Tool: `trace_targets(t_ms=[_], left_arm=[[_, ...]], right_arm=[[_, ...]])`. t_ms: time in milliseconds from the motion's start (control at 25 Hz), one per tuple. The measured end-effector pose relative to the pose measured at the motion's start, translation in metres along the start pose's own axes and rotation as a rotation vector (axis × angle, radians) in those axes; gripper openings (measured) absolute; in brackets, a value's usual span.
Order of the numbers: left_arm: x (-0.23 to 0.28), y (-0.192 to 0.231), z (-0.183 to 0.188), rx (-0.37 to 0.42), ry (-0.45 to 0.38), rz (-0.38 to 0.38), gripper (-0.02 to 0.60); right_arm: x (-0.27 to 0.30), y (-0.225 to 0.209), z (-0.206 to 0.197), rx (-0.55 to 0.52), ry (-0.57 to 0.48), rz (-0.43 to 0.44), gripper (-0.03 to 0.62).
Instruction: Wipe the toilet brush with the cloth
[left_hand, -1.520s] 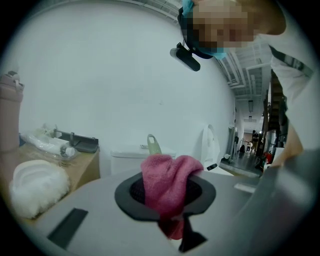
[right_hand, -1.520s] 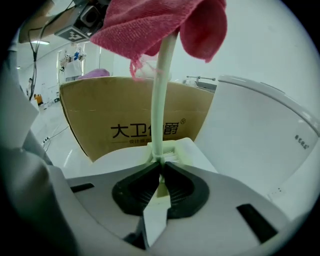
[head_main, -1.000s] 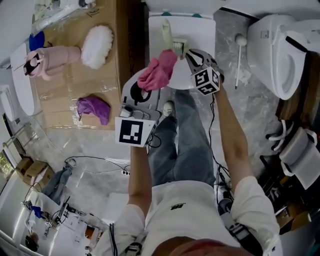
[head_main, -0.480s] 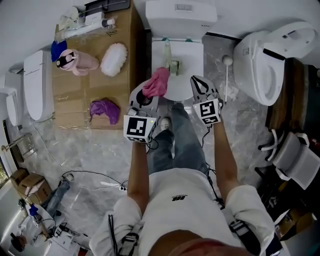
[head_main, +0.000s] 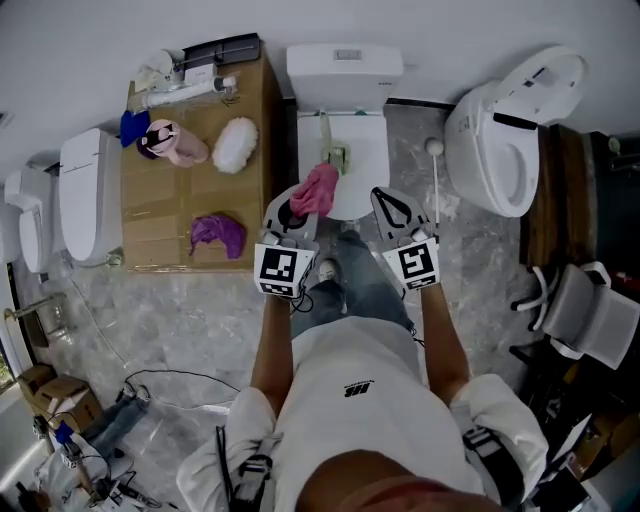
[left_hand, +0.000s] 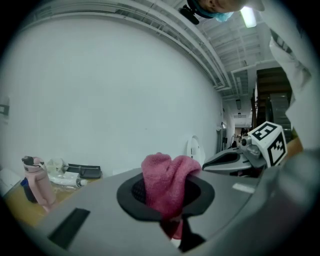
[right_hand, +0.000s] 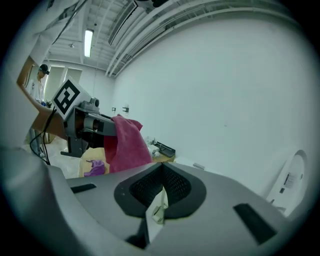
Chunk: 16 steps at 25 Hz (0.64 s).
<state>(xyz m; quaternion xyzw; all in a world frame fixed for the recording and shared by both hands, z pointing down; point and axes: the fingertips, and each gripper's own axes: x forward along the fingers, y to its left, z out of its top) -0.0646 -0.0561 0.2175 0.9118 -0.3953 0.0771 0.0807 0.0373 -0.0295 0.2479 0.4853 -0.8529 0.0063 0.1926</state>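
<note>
My left gripper (head_main: 299, 203) is shut on a pink cloth (head_main: 317, 188), which bunches up out of its jaws (left_hand: 167, 182). It hangs above the front of the white toilet's closed lid (head_main: 365, 165). A pale green brush (head_main: 329, 140) lies on that lid, beyond both grippers and touching neither. To the cloth's right, my right gripper (head_main: 384, 197) is shut, with its pads (right_hand: 175, 187) meeting. A thin pale sliver shows in the slit under them; I cannot tell what it is. From the right gripper view the left gripper (right_hand: 102, 126) and its cloth (right_hand: 127, 142) show at the left.
A cardboard-topped stand (head_main: 170, 205) left of the toilet carries a pink bottle (head_main: 172, 143), a white fluffy pad (head_main: 236, 145) and a purple cloth (head_main: 220, 233). A white round-headed brush (head_main: 435, 160) stands on the floor before a second toilet (head_main: 505, 130). Cables lie on the floor.
Both grippers have lifted up and away from the toilet lid, the left still carrying the cloth. The right gripper's jaws went from open to shut. The pale green brush stays on the lid.
</note>
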Motion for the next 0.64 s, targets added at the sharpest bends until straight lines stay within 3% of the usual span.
trace_targets(t_ms=[640], left_arm=[[-0.104, -0.073, 0.039, 0.063, -0.008, -0.027, 0.054]], right_arm=[[-0.130, 0.062, 0.057, -0.019, -0.051, -0.018, -0.005]])
